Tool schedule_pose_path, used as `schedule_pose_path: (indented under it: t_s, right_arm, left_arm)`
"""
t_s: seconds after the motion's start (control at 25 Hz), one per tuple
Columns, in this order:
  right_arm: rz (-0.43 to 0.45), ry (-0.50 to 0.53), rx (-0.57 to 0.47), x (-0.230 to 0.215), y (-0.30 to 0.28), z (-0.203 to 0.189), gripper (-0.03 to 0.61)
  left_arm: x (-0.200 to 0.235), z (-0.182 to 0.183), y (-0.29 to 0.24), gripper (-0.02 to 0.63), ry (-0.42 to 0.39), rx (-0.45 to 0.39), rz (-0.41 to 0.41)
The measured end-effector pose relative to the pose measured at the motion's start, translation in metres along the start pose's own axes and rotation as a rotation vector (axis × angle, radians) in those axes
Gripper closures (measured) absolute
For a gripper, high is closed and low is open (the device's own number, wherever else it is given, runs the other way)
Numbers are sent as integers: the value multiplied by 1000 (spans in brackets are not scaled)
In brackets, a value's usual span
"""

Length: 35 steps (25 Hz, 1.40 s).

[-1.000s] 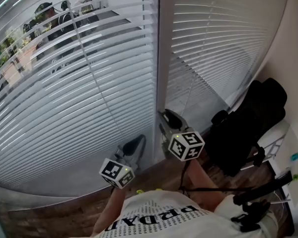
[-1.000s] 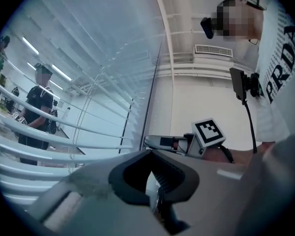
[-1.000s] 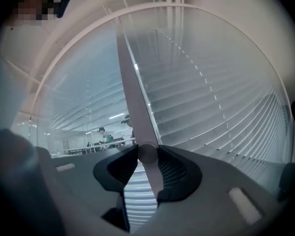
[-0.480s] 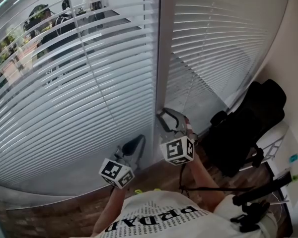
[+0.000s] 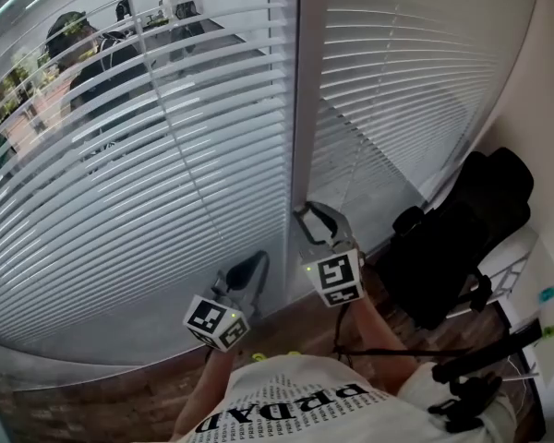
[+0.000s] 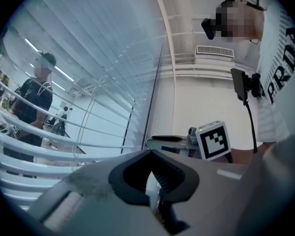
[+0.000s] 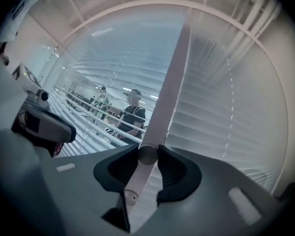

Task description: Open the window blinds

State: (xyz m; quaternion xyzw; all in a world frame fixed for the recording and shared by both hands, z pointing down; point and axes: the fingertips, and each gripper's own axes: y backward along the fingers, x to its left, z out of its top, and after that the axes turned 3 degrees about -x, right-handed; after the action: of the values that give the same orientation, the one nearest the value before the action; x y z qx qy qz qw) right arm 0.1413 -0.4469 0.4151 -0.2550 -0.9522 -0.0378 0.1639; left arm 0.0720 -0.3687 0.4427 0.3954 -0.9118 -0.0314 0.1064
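So the two window blinds hang either side of a white window post point(image 5: 303, 90), and everything is happening low down next to that post.

Right gripper point(image 7: 147, 154) is just to the right of the post and pointing level at the glass. Its fingers point(image 7: 174, 168) have just been closing and now sit snug on the tilt wand point(image 7: 139, 180) – the pale rod runs straight through the gap between them, with a finger pressed on each side. In the head view you can see the same gripper point(image 5: 307, 215) right at the foot of the post with its marker cube towards the camera.

Left gripper point(image 5: 258, 258) is just left of the post and a bit lower. Its fingertips are pinched together with nothing in them, which the left gripper view point(image 6: 151, 152) shows pretty clearly.

The left blind point(image 5: 120, 201) has its slats tilted enough that you can see people point(image 5: 83, 44) standing outside through the gaps. The right blind point(image 5: 397, 90), on the other side of the post, looks flatter and I can't see anything through it.

Further right of the post there's a black chair point(image 5: 462, 238) against the wall, standing on a wood floor point(image 5: 120, 395).
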Motion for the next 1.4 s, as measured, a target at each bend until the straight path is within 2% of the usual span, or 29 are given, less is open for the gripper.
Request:
schedule_pose_path:
  t_s: [0.16,0.4,0.6,0.76,1.08,1.4]
  right_arm:
    - [2,-110,-14,-1,1,0,445]
    - [-18,-184,-53,-4,0,-2,443]
    - [-16,-355,-69,-3,-2,-6,443]
    - [-28,-453,-36,6,-3,-18,443]
    - [-70,-415,-33,1,0,-6,456]
    - [-95,-442,-17,1,-2,-14,456]
  left_arm:
    - [-1,-1,1,620,4,3,-5]
    - [3,-1,3,620,9,6,0]
    - [8,-2,5,620,14,11,4]
    - [10,-9,5,620,41,38,-5]
    - [1,-10,-5,620,63,52,-65]
    - [-4,-13,-12,620,95,56,-123]
